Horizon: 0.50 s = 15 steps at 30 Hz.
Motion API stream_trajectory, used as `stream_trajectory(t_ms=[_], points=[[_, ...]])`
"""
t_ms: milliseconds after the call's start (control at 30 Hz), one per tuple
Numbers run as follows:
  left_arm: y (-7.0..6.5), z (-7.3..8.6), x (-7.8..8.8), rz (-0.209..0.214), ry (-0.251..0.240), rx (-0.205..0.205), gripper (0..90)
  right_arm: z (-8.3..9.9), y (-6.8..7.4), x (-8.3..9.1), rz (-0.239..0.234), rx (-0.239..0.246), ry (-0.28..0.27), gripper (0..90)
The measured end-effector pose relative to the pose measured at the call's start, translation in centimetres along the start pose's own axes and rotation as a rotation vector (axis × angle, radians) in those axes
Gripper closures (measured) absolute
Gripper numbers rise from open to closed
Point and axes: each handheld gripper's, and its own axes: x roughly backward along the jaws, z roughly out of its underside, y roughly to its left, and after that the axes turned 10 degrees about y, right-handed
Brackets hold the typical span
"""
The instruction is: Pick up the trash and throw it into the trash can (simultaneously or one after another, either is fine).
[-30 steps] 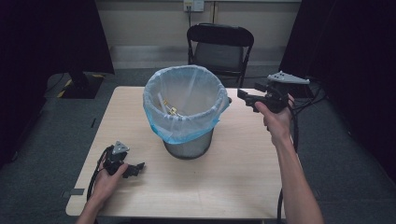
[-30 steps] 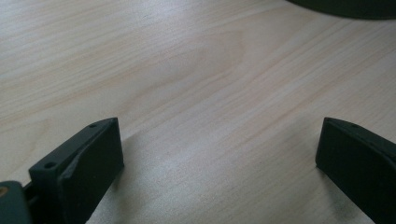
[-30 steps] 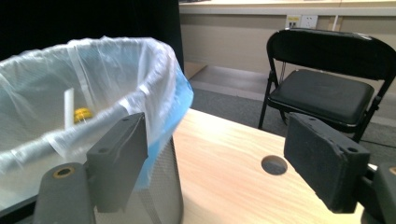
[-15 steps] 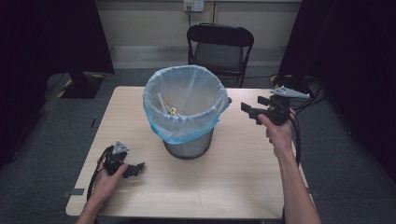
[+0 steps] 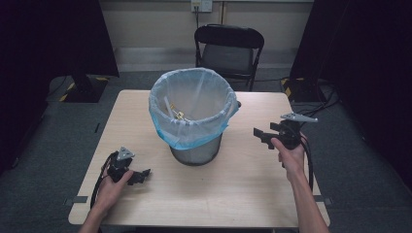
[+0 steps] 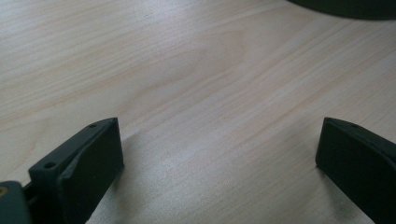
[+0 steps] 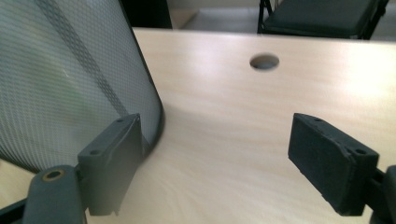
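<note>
The left gripper (image 5: 139, 175) sits low at about seven o'clock, jaws spread wide and pointing toward three o'clock. The right gripper (image 5: 259, 134) is held raised at about three o'clock, jaws apart, aimed toward nine o'clock.

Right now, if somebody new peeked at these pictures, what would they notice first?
Probably the big mesh bin with its pale blue bag, standing in the middle of the wooden table, with some scraps inside. Next, the two black grippers: the left gripper rests low near the front left corner, and the right gripper is open beside the bin.
</note>
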Motion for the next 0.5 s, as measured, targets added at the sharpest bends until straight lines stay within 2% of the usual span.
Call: stream_trajectory(t_ms=[233,300,433,500], points=[[0.0,0.0,0.0,-0.002,0.0,0.003,0.2,2.7,-0.4,-1.3,0.028,-0.01,0.089,17.9],[0.0,0.0,0.0,-0.002,0.0,0.003,0.2,3.8,-0.5,-1.8,0.048,-0.001,0.132,17.9],[0.0,0.0,0.0,-0.002,0.0,0.003,0.2,5.4,-1.0,-2.7,0.082,-0.015,0.175,19.6],[0.0,0.0,0.0,-0.002,0.0,0.003,0.2,6.0,-1.2,-3.0,0.113,-0.012,0.186,20.6]])
